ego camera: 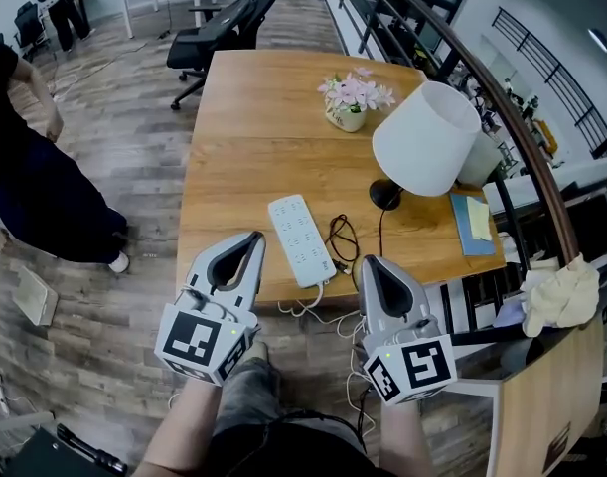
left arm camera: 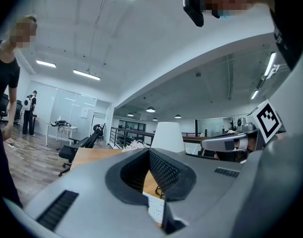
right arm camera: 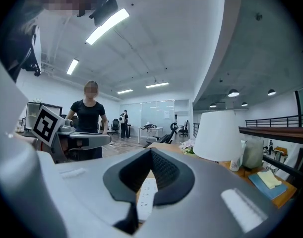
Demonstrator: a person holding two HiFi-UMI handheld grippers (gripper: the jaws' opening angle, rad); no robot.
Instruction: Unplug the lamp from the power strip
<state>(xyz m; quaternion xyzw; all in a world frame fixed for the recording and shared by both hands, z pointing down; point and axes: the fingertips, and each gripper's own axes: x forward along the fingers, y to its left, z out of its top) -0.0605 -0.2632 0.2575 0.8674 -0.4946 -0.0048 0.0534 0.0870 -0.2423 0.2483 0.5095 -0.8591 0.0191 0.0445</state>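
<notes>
We hold the left tool (ego camera: 255, 238) and right tool (ego camera: 368, 262) closed and empty at lower centre, flanking the power strip (ego camera: 300, 238), likely for easy reach. We cannot tell whether the lamp (ego camera: 425, 139), at right, is plugged in.

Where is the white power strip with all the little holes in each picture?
Head view: the power strip lies in the middle, near the table's front edge.
Left gripper view: a small piece of the power strip shows low in the centre.
Right gripper view: the power strip is low in the centre, stretching away.
Shared landmark: the white lamp shade shows in all three.
</notes>
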